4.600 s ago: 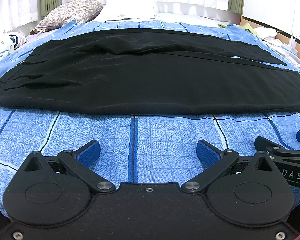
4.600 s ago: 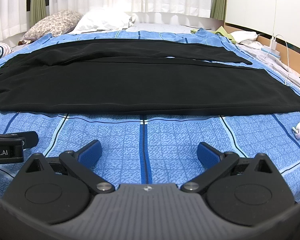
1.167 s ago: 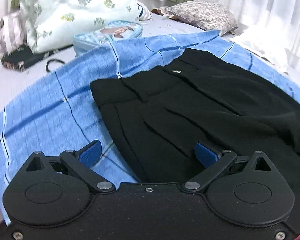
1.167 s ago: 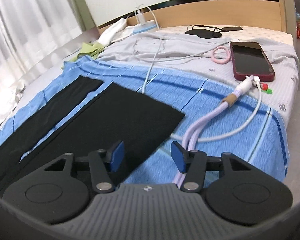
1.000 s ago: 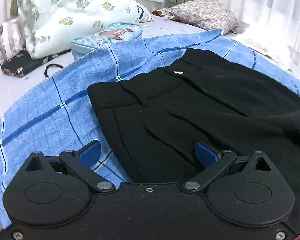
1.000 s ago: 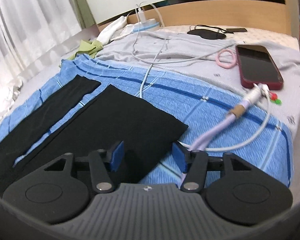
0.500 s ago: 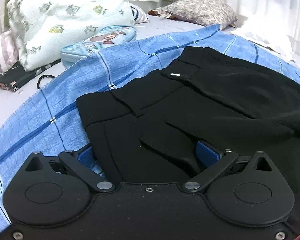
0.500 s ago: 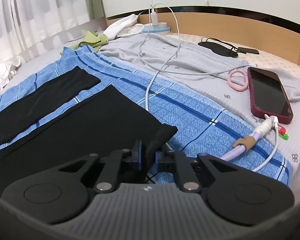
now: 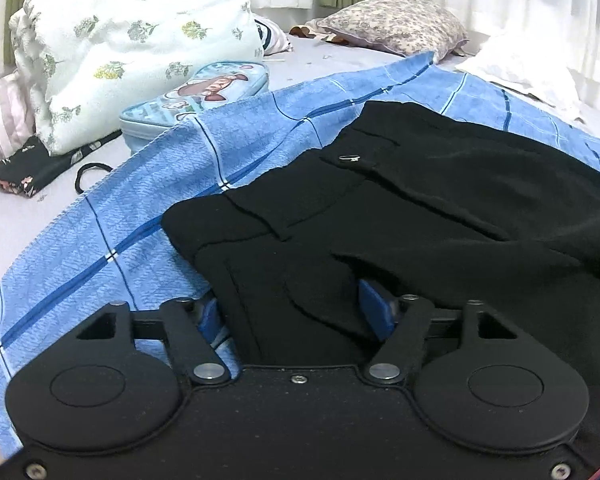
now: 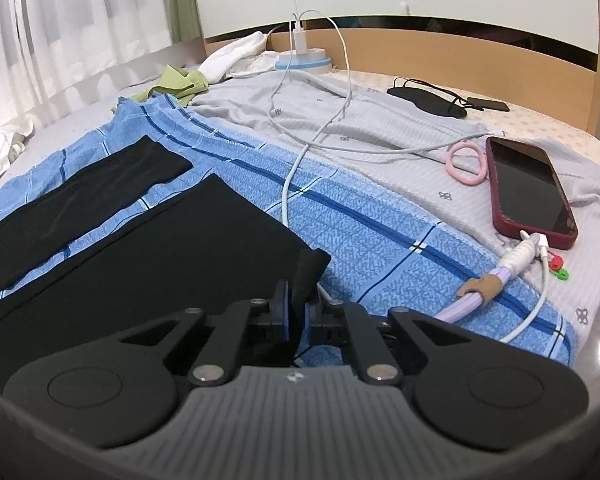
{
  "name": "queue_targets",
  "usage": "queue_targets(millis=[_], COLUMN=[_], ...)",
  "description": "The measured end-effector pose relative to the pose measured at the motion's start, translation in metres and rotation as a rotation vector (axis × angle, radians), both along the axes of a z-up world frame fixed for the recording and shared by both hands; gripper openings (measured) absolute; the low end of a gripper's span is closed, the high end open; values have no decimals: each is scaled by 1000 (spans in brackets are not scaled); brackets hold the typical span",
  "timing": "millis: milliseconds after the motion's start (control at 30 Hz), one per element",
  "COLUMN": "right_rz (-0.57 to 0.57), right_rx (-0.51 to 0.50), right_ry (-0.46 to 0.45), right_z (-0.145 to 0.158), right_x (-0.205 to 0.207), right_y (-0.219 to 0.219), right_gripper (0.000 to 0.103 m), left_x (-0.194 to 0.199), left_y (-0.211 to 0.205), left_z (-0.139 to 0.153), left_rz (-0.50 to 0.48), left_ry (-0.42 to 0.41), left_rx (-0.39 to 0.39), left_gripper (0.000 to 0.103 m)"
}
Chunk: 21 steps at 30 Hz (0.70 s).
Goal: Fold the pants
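Black pants (image 9: 420, 220) lie flat on a blue checked blanket (image 9: 140, 216), the waist end with its metal button (image 9: 350, 157) in the left wrist view. My left gripper (image 9: 292, 314) straddles the near waist corner. Its jaws are closing with black cloth bunched between the blue pads (image 9: 374, 312), which still stand apart. The right wrist view shows the two leg ends (image 10: 160, 264). There my right gripper (image 10: 296, 314) is closing, its pads nearly together, pinching the near leg's hem corner (image 10: 310, 268), which stands up in a small fold.
Left of the waist lie a folded floral quilt (image 9: 132, 48), a cartoon pouch (image 9: 196, 96) and a hair tie (image 9: 90, 174). Past the hems lie a white cable (image 10: 288, 184), a lilac cable bundle (image 10: 484, 284), a red phone (image 10: 528, 192) and a wooden headboard (image 10: 460, 56).
My left gripper slid forward over the waist corner and its jaws narrowed around the cloth. My right jaws went from half open to pinched on the hem corner, which now stands up.
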State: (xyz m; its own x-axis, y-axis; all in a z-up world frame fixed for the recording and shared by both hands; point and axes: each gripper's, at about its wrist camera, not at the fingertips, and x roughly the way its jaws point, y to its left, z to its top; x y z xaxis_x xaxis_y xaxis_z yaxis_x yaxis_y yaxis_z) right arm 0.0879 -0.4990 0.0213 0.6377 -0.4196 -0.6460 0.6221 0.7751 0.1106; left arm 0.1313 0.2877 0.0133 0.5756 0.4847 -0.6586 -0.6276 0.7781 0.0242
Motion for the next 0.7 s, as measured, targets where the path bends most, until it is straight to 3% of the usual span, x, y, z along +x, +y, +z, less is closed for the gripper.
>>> queue_targets(millis=[33,67,100,133,200,400,533,700], right_rz=[-10,-16,-21,-24,-27,-4,11,-3], right_rx=[-4,-11,-25,-43,-69,-120,-168,-139], right_ry=[3,8,15,19,12,-21,-18,-24], right_z=[-1,0,2,6,16,45,55,55], right_x=[0,1,2,2,-1,-16,-26,-38], right_y=[1,3,4,6,6,5,7,-5], right_gripper=[8,7,6,6,6,7,7,7], left_x=[1,1,1,0,-5,-19,-30,-45], left_y=[-3,-7,-11,-13,-15,-5,-10,-13], left_z=[0,2,6,9,19,42,52,64], left_rz=[-6,-23,-47,-64,-65,-75,-96,-111], left_ry=[4,4,2,3,-7,-42,-44,-48], left_rx=[26,52,74,92,107,40,64,81], left_gripper=[51,25,11,8,8,8,8,8])
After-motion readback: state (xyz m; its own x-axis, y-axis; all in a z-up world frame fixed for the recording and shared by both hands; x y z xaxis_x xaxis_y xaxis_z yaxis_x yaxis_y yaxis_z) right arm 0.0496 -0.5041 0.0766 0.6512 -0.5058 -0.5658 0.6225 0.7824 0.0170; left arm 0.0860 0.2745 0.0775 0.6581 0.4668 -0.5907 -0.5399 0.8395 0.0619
